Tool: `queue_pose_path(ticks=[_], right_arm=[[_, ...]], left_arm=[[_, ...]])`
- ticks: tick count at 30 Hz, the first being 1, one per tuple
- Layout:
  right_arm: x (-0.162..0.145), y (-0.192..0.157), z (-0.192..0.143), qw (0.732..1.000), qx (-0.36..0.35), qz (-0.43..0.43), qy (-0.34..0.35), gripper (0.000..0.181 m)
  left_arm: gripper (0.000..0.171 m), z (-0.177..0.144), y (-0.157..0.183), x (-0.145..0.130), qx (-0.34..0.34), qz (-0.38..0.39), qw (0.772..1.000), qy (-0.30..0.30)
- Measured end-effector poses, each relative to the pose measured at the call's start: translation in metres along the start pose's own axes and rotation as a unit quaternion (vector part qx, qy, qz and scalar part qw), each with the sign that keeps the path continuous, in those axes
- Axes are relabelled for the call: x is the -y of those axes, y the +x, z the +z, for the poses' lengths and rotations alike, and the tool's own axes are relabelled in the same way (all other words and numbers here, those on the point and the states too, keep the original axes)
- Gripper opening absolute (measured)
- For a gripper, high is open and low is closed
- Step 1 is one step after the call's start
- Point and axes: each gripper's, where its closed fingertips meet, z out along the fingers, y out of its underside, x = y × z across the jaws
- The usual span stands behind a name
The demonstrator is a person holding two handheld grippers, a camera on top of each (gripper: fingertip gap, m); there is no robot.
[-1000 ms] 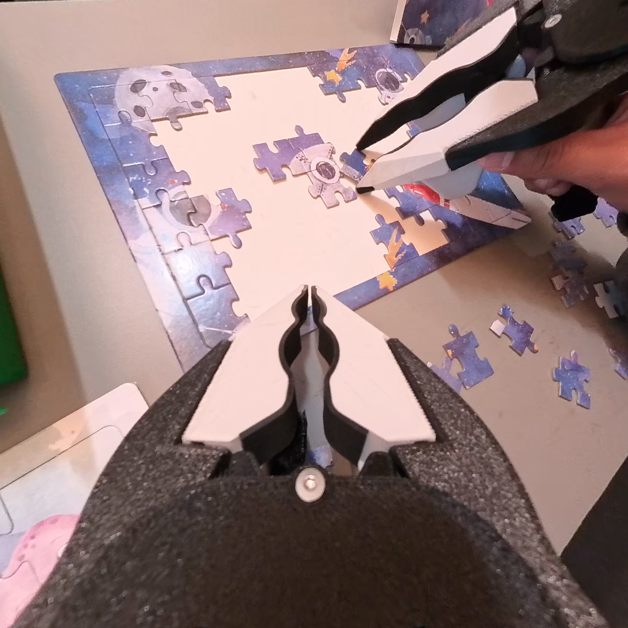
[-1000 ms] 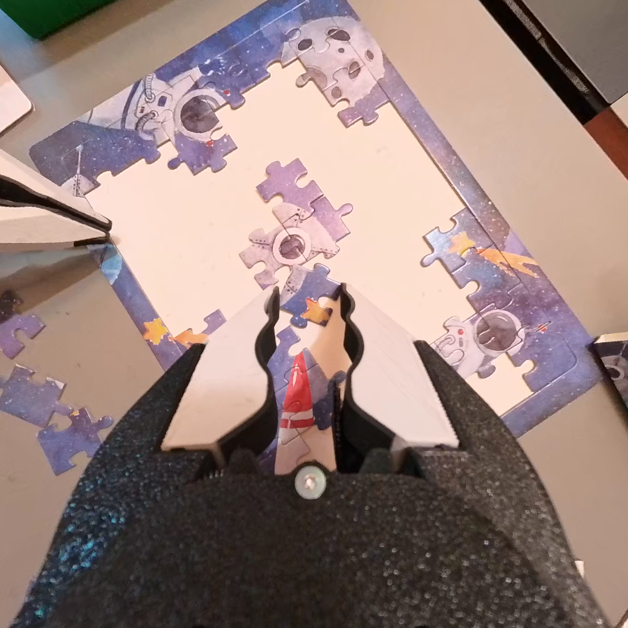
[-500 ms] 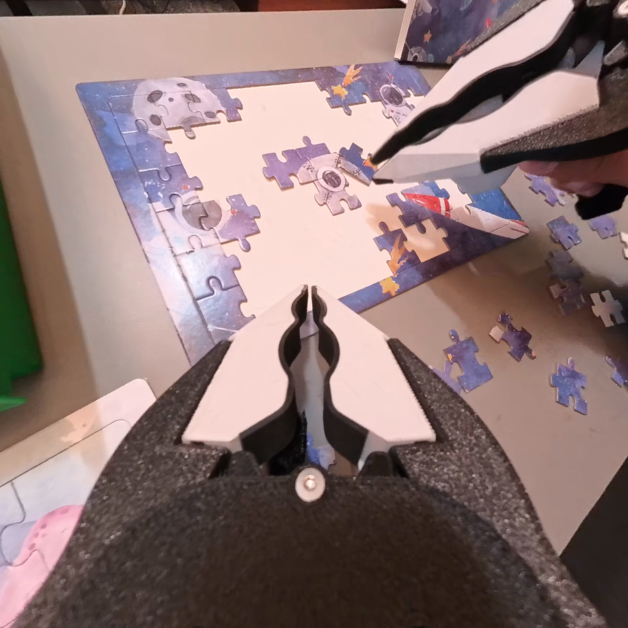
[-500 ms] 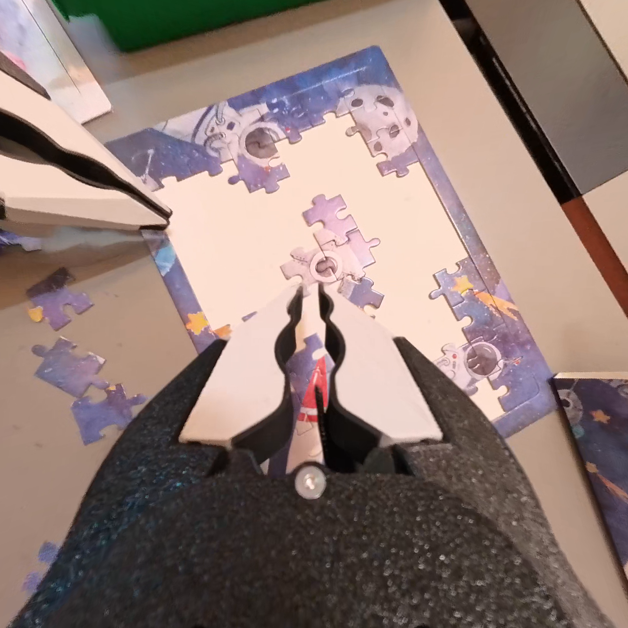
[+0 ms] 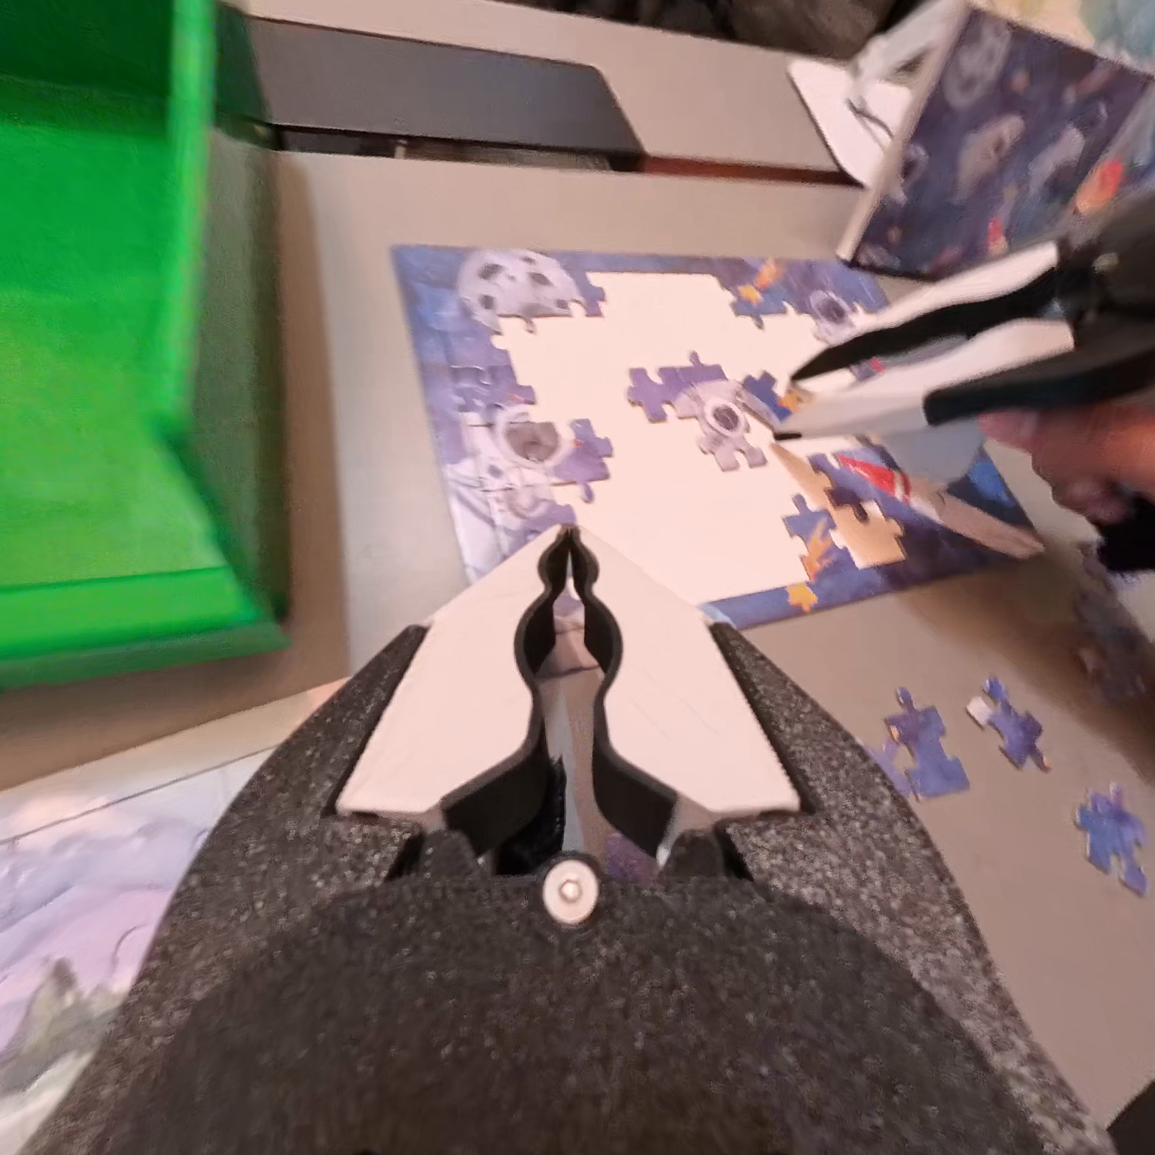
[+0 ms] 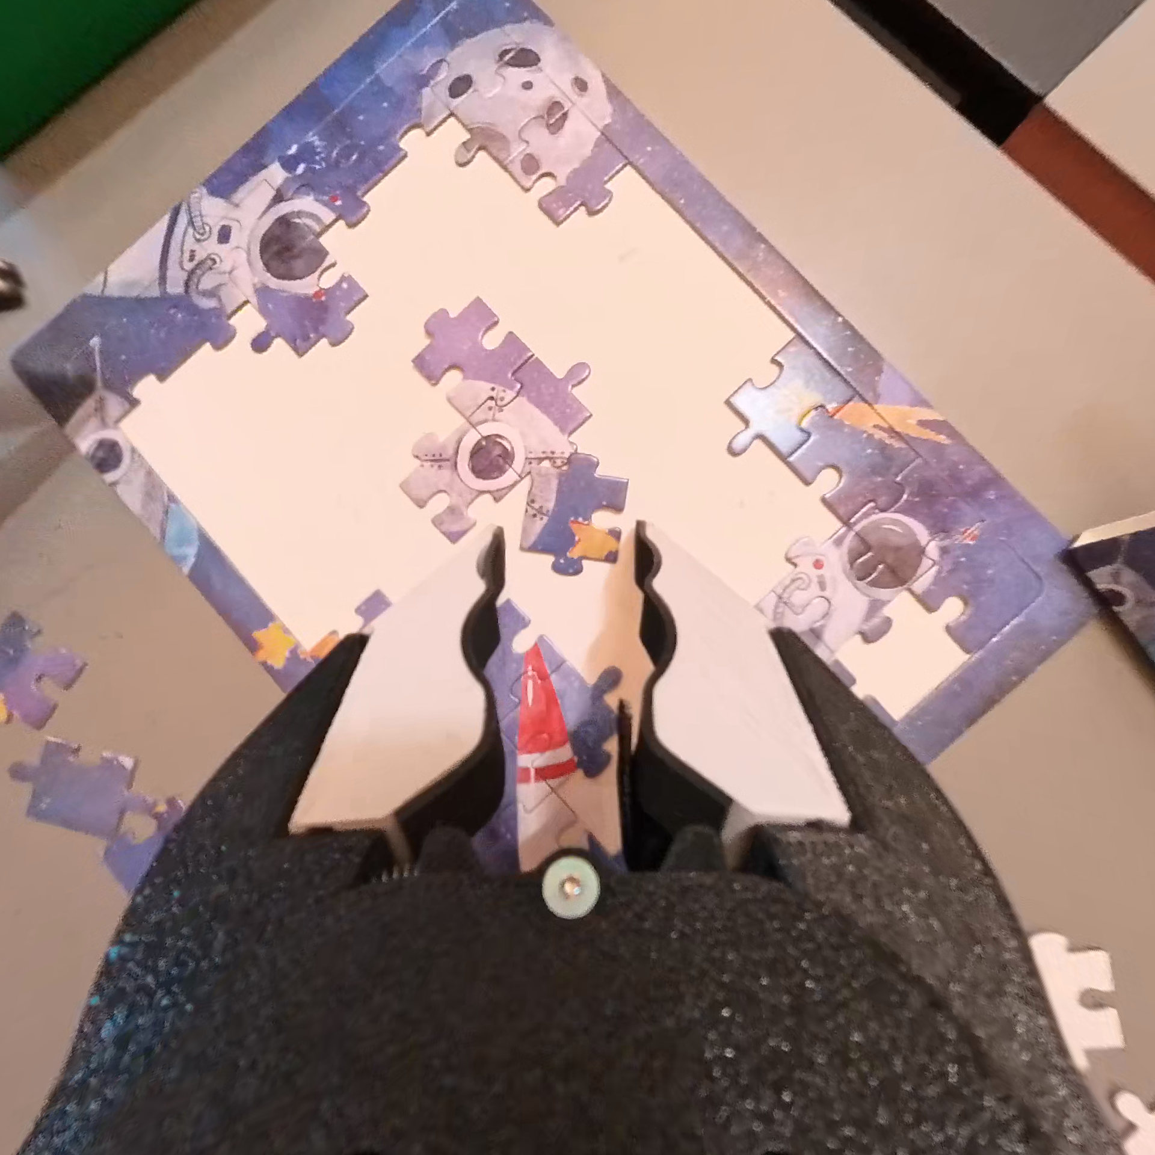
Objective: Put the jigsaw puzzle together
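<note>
Blur: the left wrist view is smeared, so small details on the puzzle board are hard to read there.
Hidden parts: my right gripper covers the near edge of the board and most of the red rocket, which shows only between its fingers.
Cut off: the puzzle box is cropped at the frame edge, and so is the green bin.
Right gripper state: its fingers stand apart with nothing between them, just above the board.
Star piece: the piece with the orange star lies flat in front of the tips, touching the centre cluster; whether it is fully locked in, I cannot tell.
Left gripper state: my left gripper is pressed together at the tips, probably empty, over the board's near corner.
Open room: a wide cream area of the board is bare around the cluster.
Loose pieces: several blue pieces lie on the table beside the board, well apart from each other.
</note>
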Motion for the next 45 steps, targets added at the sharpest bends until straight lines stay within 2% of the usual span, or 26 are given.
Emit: queue_pose_path(ticks=[2,5,7,9,18,22,24,27,32,35,45], right_arm=[[0.003,0.001,0.002,1.000,-0.007,0.004,0.008,0.039],[0.002,0.000,0.003,1.000,-0.018,-0.017,0.002,0.032],[0.002,-0.005,0.004,1.000,-0.010,-0.023,0.005,0.023],[0.002,-0.005,0.004,1.000,-0.009,-0.024,0.007,0.022],[-0.001,-0.004,0.000,0.999,0.003,-0.036,-0.004,0.021],[0.005,-0.012,-0.011,0.997,0.017,-0.072,0.009,0.021],[0.014,-0.033,-0.021,0.991,0.047,-0.121,0.026,0.021],[0.024,-0.083,-0.030,0.968,0.118,-0.219,0.035,0.021],[0.026,-0.136,0.000,0.932,0.172,-0.320,-0.013,0.021],[0.024,-0.138,0.018,0.922,0.177,-0.340,-0.046,0.021],[0.022,-0.143,0.024,0.905,0.191,-0.372,-0.082,0.021]], left_arm=[[0.000,-0.001,-0.012,-0.003,0.018,-0.018,1.000,-0.005],[0.000,0.004,-0.022,-0.018,0.050,-0.010,0.998,-0.046],[0.000,0.006,-0.023,-0.024,0.058,0.003,0.996,-0.063],[0.000,0.008,-0.021,-0.030,0.055,0.007,0.995,-0.078],[0.000,0.008,-0.021,-0.031,0.053,0.004,0.995,-0.080],[0.000,0.008,-0.021,-0.031,0.050,0.002,0.996,-0.079],[0.000,0.008,-0.021,-0.031,0.043,-0.002,0.996,-0.080],[0.000,0.008,-0.021,-0.031,0.028,-0.013,0.996,-0.081],[0.000,0.008,-0.021,-0.031,0.023,-0.017,0.996,-0.078],[0.000,0.008,-0.021,-0.031,0.023,-0.018,0.997,-0.077],[0.000,0.008,-0.021,-0.031,0.026,-0.011,0.997,-0.078]])
